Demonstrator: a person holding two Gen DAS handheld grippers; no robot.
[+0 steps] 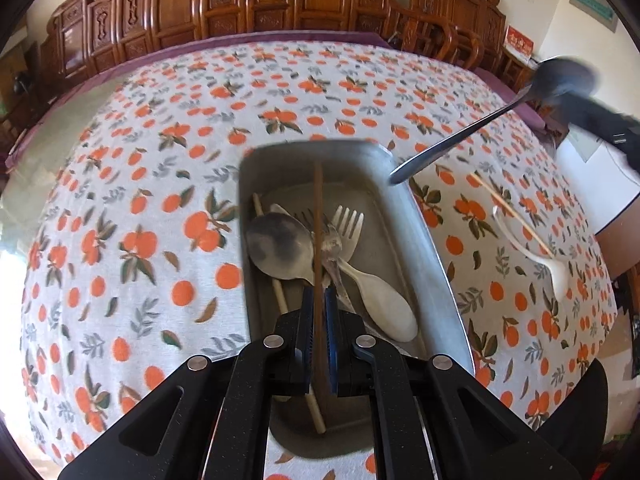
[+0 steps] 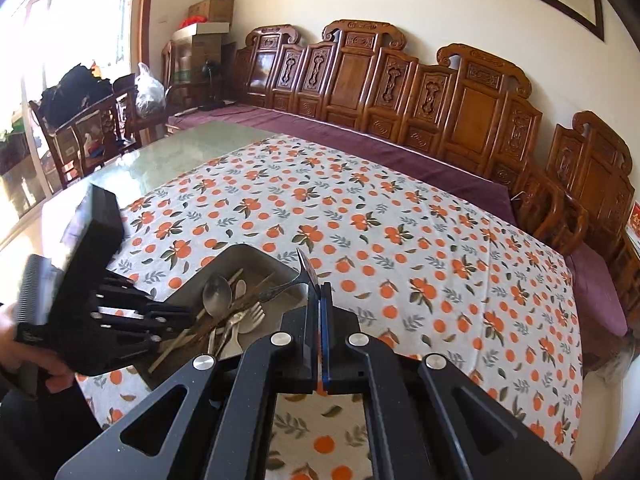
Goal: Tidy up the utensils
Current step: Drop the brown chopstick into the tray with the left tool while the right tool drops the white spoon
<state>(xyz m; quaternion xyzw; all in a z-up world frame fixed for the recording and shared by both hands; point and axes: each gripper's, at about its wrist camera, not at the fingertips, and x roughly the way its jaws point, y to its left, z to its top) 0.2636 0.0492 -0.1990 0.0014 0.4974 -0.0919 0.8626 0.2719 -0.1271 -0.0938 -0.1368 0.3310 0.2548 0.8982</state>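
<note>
A metal tray (image 1: 424, 240) sits on the orange-print tablecloth and holds a metal spoon (image 1: 280, 246), a white plastic fork (image 1: 352, 220), a white plastic spoon (image 1: 384, 300) and a pale chopstick (image 1: 280, 292). My left gripper (image 1: 319, 300) is shut on a brown chopstick (image 1: 318, 208) and holds it over the tray. My right gripper (image 2: 319, 292) is shut on a metal spoon (image 2: 280, 289); in the left wrist view that spoon (image 1: 460, 140) hangs with its handle tip over the tray's right rim. The tray also shows in the right wrist view (image 2: 244, 254).
A white plastic spoon (image 1: 536, 256) and a pale chopstick (image 1: 512, 212) lie on the cloth right of the tray. Carved wooden chairs (image 2: 472, 108) line the table's far side. A glass tabletop (image 2: 180, 152) extends beyond the cloth on the left.
</note>
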